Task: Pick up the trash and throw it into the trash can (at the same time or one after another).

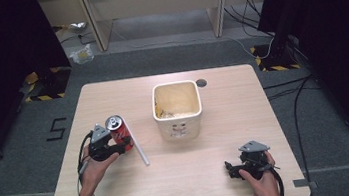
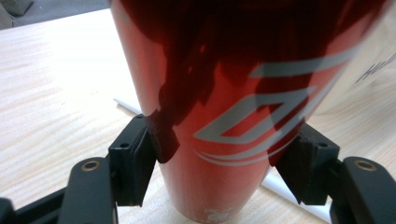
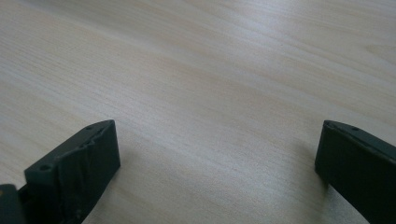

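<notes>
My left claw grips a red can near the left side of the wooden surface, with my left hand behind it. In the left claw view the can stands upright between the two black jaws, and both pads press against its sides low down near the base, so the claw is closed on it. The can bears grey lettering on its red wall, and from above its silver top faces up.

A white straw lies flat on the surface just beside the can, on the side toward the middle. In the left claw view the straw runs behind the can.

A cream square bin stands at the middle of the surface, well apart from the can, its mouth open upward.

My right claw rests low at the near right corner, held by my right hand. In the right claw view its jaws stand wide apart with bare wood between them
</notes>
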`<state>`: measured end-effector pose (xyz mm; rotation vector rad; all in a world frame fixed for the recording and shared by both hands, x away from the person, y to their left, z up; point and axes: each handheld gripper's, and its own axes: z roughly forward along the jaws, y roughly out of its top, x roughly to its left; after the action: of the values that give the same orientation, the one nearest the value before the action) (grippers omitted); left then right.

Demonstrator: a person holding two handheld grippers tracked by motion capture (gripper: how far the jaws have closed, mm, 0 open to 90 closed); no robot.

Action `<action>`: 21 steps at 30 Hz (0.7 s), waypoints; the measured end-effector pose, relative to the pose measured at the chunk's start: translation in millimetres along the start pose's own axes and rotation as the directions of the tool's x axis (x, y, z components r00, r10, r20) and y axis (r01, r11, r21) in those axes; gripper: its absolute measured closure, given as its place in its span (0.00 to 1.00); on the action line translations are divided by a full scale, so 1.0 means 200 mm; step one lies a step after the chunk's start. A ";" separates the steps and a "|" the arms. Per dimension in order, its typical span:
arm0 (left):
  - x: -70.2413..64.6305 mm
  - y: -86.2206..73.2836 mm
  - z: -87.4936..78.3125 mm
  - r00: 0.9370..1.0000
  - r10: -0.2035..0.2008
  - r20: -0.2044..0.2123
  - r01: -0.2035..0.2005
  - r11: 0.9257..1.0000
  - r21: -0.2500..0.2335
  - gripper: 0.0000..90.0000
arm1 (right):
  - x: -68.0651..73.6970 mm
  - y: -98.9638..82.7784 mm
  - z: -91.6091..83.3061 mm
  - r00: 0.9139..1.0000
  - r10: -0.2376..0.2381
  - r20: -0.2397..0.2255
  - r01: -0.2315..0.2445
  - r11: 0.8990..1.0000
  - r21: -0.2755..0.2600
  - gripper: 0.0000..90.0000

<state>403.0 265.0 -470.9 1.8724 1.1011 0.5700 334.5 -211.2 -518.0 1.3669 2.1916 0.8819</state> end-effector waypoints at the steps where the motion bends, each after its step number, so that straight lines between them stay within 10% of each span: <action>1: 0.00 0.01 -0.01 1.000 0.001 0.000 -0.001 1.000 -0.003 0.38 | 0.00 0.00 0.00 1.000 0.000 0.000 0.000 1.000 0.000 0.00; 21: 0.00 0.15 -0.08 0.999 0.002 0.042 0.000 0.999 -0.037 0.38 | 0.00 0.00 0.00 1.000 0.000 0.000 0.000 1.000 0.000 0.00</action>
<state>406.4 265.2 -437.3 1.8455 1.0553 0.5452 334.5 -211.2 -518.0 1.3669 2.1914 0.8819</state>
